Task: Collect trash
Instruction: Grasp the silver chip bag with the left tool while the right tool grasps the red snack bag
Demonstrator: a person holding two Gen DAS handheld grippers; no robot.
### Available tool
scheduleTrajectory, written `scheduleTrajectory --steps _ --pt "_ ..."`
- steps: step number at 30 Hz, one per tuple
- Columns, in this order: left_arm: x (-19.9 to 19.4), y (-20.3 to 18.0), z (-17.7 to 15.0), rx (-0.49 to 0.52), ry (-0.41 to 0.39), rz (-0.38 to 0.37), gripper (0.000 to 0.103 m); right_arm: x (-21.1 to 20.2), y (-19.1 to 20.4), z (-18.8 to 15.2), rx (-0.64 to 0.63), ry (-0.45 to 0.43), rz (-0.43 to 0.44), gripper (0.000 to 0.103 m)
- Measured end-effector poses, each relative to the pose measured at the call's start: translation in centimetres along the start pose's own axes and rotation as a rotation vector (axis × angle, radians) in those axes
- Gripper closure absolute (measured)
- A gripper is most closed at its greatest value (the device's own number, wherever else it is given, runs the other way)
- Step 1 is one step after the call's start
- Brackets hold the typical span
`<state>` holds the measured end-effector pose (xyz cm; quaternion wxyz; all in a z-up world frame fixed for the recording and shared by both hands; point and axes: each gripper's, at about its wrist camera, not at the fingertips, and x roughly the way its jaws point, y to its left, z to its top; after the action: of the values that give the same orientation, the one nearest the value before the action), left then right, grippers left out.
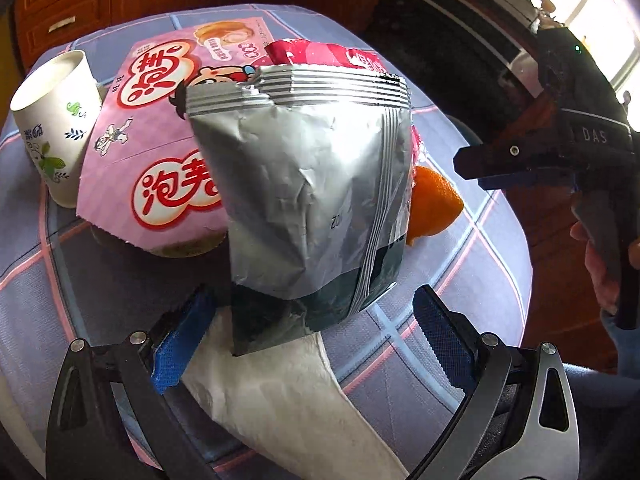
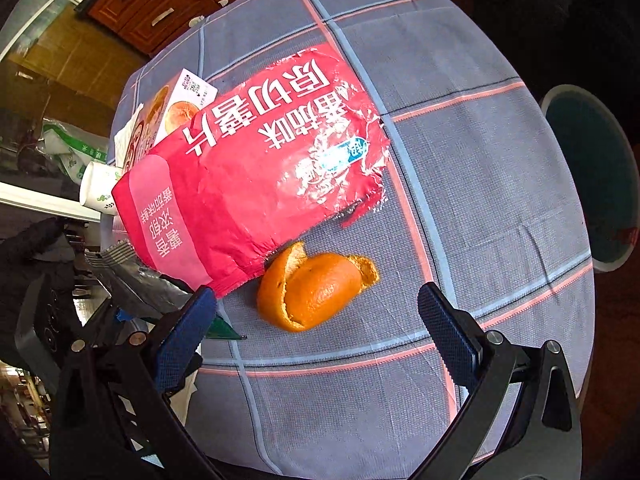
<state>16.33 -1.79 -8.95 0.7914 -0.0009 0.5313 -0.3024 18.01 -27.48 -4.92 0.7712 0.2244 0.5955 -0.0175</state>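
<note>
Orange peel [image 2: 316, 290] lies on checked tablecloth [image 2: 460, 152] just ahead of wide-open, empty right gripper [image 2: 316, 336], touching red chip bag [image 2: 256, 176], w/ left gripper [image 1: 312, 344] also wide near silver bag [image 1: 308, 200]; closing carelessly could snag the bag's edge or crush peel.

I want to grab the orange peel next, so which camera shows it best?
The right wrist view: the orange peel lies whole and unobstructed on the tablecloth, just ahead of the open right tongs. The left wrist view shows only part of it, poking out from behind the silver bag.
</note>
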Motion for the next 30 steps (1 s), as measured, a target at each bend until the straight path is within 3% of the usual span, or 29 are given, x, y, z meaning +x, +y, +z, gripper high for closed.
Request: scheduleTrajectory --steps 3,5,6,12,18,23,27,30 --pt "0.0 -0.2 0.1 -0.016 -0.040 -0.022 0.008 -0.2 0.7 0.6 -0.008 -0.009 0.003 0.006" --pt "-0.1 -0.4 0.2 -0.024 -0.051 -0.040 0.044 -0.1 1.0 0.8 -0.014 -0.005 0.001 0.006" --pt "-0.1 -0.3 0.1 -0.024 -0.047 -0.042 0.048 0.1 1.1 0.9 -0.016 -0.001 -0.001 0.006" --pt "-1.7 -0.1 -0.4 -0.010 -0.072 -0.038 0.049 1.0 1.9 1.5 -0.015 0.022 0.012 0.006" --pt "-2.2 2.4 -1.2 -0.078 -0.053 -0.041 0.048 1.9 4.7 3.0 -0.045 0.023 0.030 0.006" --pt "-2.4 3.6 -1.7 -0.114 -0.051 -0.036 0.048 4.6 6.7 3.5 -0.090 0.076 -0.005 0.006" --pt "-2.5 3.8 -2.0 -0.113 -0.047 -0.041 0.048 6.3 6.2 3.1 -0.096 0.099 -0.055 0.006" --pt "-2.6 3.7 -1.9 -0.108 -0.049 -0.042 0.047 5.8 4.4 3.0 -0.025 0.112 -0.028 0.006"
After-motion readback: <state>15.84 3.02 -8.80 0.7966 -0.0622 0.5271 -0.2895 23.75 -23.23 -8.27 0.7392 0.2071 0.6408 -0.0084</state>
